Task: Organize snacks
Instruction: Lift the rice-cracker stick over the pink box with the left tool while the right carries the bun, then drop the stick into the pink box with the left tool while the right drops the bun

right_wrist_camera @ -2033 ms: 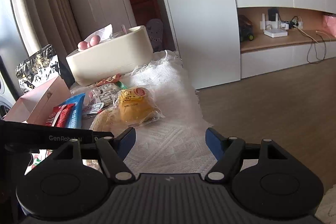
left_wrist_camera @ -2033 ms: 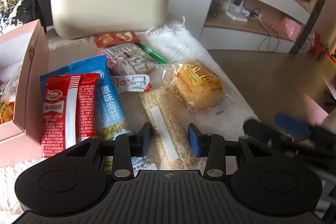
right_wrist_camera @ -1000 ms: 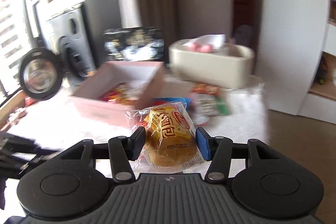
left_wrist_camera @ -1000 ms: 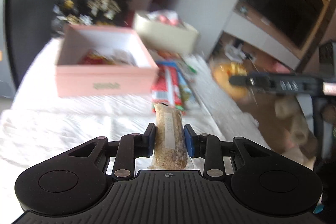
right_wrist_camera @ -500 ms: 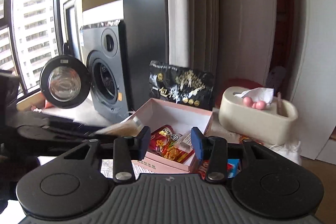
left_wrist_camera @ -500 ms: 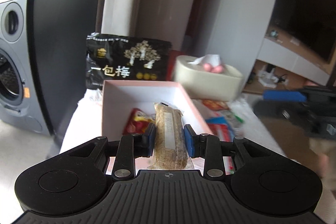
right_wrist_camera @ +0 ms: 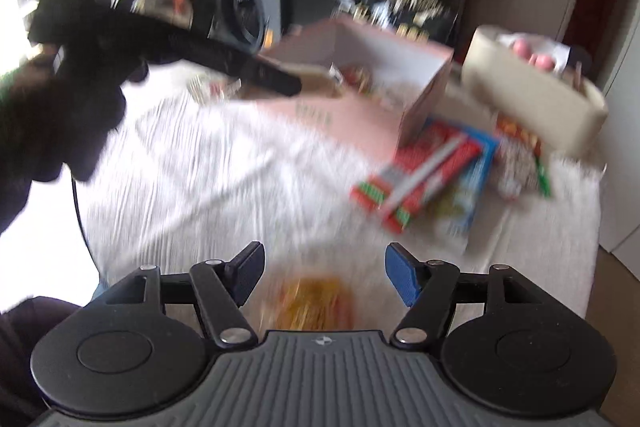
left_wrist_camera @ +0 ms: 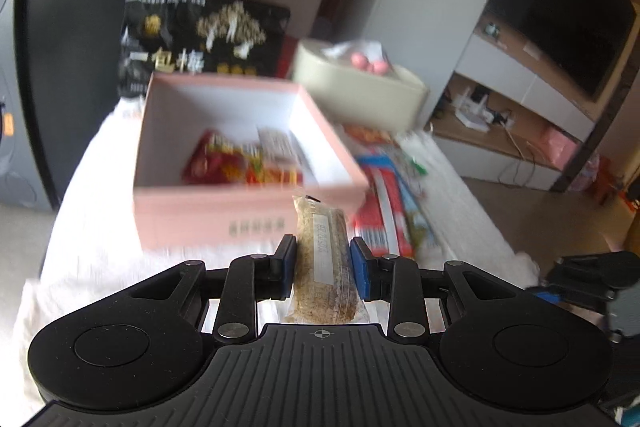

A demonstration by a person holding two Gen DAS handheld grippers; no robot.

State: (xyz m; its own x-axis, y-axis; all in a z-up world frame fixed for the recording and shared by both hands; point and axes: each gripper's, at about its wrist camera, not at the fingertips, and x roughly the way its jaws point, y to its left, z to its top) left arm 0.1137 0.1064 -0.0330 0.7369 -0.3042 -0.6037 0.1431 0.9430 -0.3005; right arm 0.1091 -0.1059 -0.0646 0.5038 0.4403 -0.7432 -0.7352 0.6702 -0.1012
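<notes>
Left wrist view — left gripper clamped on a clear-wrapped grain bar, held before the near wall of the pink box.

The box sits on the white cloth with red snack packets inside; more packets lie just beside it on the cloth. Right gripper — jaws opening, pads clear of the blurred yellow-wrapped bun lying low between them. Whether the bun touches the cloth cannot be told.
</notes>
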